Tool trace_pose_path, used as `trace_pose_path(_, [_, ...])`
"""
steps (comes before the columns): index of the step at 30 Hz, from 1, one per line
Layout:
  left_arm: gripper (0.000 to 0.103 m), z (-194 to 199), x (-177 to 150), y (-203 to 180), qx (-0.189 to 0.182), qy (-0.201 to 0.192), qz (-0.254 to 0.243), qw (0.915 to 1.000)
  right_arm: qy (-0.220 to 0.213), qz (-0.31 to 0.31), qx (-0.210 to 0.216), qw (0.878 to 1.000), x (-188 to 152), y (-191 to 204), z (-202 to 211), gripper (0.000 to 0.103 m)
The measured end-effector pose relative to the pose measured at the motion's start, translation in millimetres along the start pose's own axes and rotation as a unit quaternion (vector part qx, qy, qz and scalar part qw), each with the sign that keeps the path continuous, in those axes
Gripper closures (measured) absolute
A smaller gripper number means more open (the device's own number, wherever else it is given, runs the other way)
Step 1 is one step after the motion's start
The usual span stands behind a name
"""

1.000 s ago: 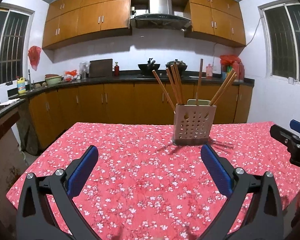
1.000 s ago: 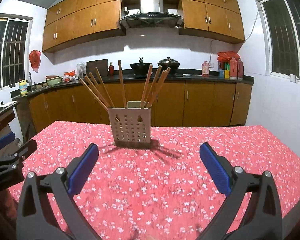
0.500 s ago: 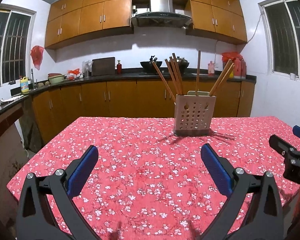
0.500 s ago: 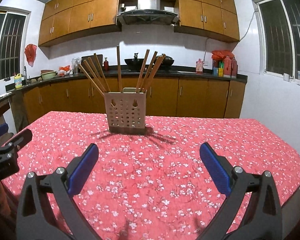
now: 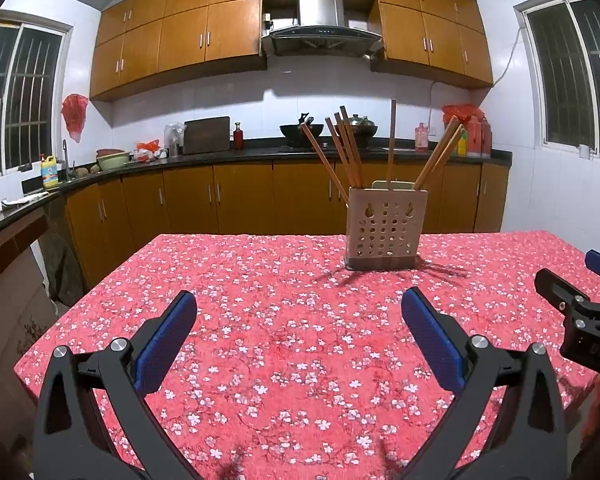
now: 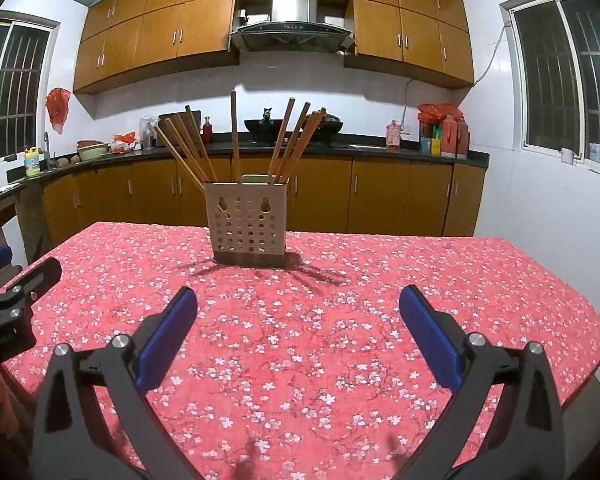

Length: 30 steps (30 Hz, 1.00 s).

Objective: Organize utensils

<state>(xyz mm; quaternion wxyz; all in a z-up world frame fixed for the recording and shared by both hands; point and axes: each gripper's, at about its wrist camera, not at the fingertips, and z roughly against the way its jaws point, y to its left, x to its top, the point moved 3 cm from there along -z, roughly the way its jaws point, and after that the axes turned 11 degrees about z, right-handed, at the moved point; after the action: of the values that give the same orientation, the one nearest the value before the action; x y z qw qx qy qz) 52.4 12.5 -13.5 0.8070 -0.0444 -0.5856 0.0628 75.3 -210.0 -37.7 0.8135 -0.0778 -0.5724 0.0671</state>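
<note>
Clearly, we held both the left gripper (image 5: 299,334) and the right gripper (image 6: 298,330) with fingers spread, empty. At twelve o'clock on the worktop (image 5: 284,280), the holder (image 5: 385,229) of splayed chopsticks (image 5: 348,148) might tip if nudged.

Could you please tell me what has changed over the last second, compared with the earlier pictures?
Both the left gripper and right gripper have tipped up and backed slightly away, so the chopstick holder sits lower in view. Both stay open and empty; the chopsticks are untouched.
</note>
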Motion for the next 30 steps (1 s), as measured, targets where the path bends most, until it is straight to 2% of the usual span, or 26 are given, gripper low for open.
trace_pose_path(30, [0.002,-1.6,-4.8,-0.4,0.001,0.008,0.003,1.0,0.004,-0.008,-0.002,1.0,-4.1,-2.8,-3.0,0.004])
